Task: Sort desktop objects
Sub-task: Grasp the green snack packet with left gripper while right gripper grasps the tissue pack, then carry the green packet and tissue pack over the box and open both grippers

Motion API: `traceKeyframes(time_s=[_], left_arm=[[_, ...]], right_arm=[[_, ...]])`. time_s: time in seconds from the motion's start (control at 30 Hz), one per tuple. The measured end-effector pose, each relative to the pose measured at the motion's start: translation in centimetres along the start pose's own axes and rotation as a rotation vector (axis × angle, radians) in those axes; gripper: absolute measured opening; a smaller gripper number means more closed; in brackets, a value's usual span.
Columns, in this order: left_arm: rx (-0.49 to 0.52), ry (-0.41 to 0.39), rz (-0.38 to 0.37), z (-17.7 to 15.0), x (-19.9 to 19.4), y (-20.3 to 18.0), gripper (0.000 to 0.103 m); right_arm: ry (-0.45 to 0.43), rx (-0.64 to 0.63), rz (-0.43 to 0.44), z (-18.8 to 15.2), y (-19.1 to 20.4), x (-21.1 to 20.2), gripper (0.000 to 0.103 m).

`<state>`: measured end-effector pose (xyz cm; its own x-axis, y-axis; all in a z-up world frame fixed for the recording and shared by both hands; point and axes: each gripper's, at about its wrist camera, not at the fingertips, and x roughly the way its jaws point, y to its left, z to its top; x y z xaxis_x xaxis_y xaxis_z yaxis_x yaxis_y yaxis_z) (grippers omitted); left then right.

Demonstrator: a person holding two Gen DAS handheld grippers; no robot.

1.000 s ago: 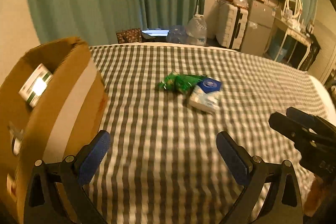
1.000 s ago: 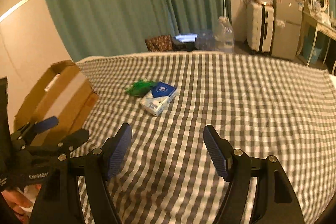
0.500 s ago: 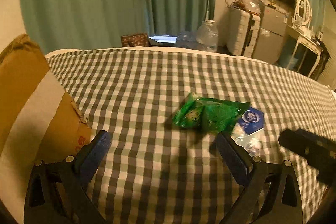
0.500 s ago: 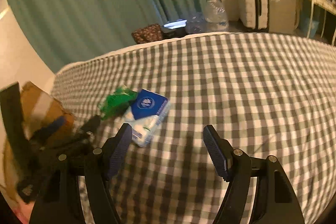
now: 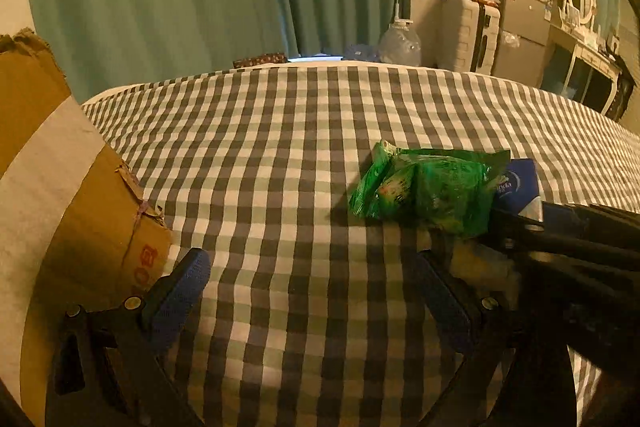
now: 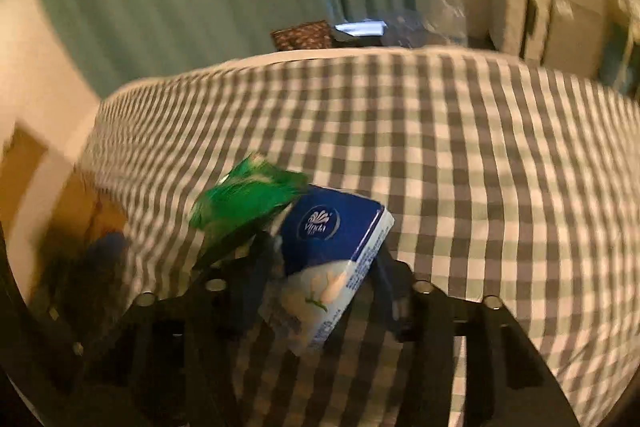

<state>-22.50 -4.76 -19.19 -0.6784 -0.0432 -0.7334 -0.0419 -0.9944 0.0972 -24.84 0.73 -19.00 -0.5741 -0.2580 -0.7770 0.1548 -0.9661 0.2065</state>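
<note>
Snack bag (image 5: 424, 191) lies between cardboard box (image 5: 76, 227) and tissue pack (image 6: 332, 259).

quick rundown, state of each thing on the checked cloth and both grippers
tissue pack: flat on the cloth, between the right gripper's pads
green snack bag: lying crumpled, touching the tissue pack
cardboard box: open at the cloth's edge
right gripper: jaws just closing on the tissue pack
left gripper: open, empty

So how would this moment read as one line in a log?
right gripper: closing round tissue pack | left gripper: open, empty | green snack bag: on bed
</note>
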Motion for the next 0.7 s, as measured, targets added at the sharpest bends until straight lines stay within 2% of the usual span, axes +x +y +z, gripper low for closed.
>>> traceKeyframes(time_s=[0.07, 0.13, 0.27, 0.37, 0.53, 0.7], left_arm=[[-0.021, -0.007, -0.026, -0.3, -0.4, 0.1, 0.103], [-0.055, -0.018, -0.069, 0.0, -1.0, 0.3, 0.103], [-0.091, -0.039, -0.169, 1.1, -2.3, 0.6, 0.103], [-0.084, -0.046, -0.229, 2.1, -3.0, -0.6, 0.103], [-0.004, -0.047, -0.233, 2.8, -2.3, -3.2, 0.103], [0.058, -0.003, -0.166, 5.1, 2.1, -5.5, 0.103]], right_arm=[[0.003, 0.032, 0.027, -0.3, -0.7, -1.2, 0.029], [-0.009, 0.044, -0.01, -0.8, -2.6, -3.2, 0.026], [0.001, 0.063, -0.065, -2.3, -6.0, -6.5, 0.025], [-0.016, 0.099, -0.106, -2.6, -8.1, -7.8, 0.025], [-0.02, 0.186, -0.051, -2.6, -10.5, -7.5, 0.025], [-0.011, 0.174, -0.027, -2.3, -9.5, -7.2, 0.025]])
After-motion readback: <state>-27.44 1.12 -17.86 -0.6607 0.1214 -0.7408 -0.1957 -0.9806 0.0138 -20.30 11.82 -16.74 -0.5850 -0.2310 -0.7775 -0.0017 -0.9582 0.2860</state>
